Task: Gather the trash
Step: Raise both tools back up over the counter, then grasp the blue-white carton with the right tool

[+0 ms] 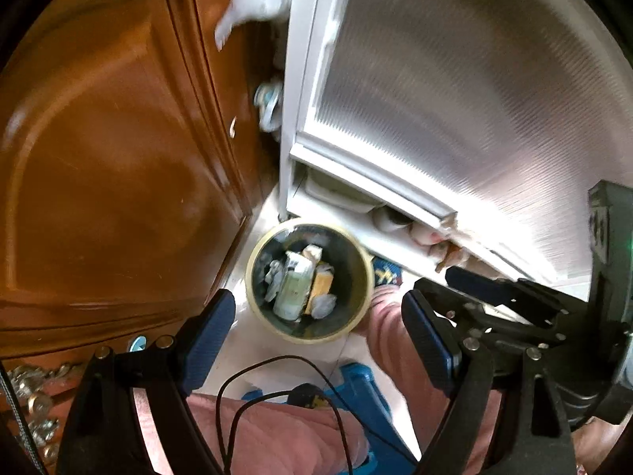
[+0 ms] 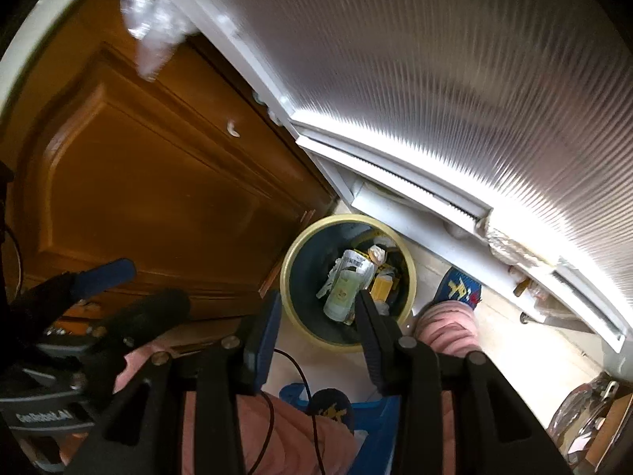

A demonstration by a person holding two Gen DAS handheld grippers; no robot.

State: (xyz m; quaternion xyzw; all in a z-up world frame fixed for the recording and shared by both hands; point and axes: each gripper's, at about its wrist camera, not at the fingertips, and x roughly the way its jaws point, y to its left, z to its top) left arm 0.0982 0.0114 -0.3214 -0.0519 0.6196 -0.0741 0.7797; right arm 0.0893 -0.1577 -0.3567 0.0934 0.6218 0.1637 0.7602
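Apparently most of the collecting is done, judging by how things lie: the trash bin [image 1: 309, 283] on the pale floor [image 1: 253, 237] already holds a heap of rubbish, and neither gripper carries anything. Going left to right in the left wrist view, a brown wooden door [image 1: 118, 158] fills the left side, the bin stands just beside its lower corner, and a white-framed ribbed panel [image 1: 455, 99] rises to the right and far behind it. The left gripper [image 1: 316, 340] hangs above the bin's near rim with its jaws spread wide and empty; further right, the right gripper [image 1: 490, 289] shows side-on. In the right wrist view the right gripper [image 2: 316, 324] also hovers over the near rim of the bin [image 2: 348, 283], jaws parted with nothing between them. The bin is round, with a pale yellow rim and a dark inner wall; inside lie a greenish carton [image 2: 342, 295], a yellow box [image 2: 381, 291] and crumpled white paper [image 2: 378, 253], loosely piled and well below the rim. Whether more rubbish remains elsewhere I cannot tell; none shows on the floor near the bin. The person's pink-trousered legs [image 1: 277, 427] stand nearest, with a blue stool [image 1: 364, 388] between them.
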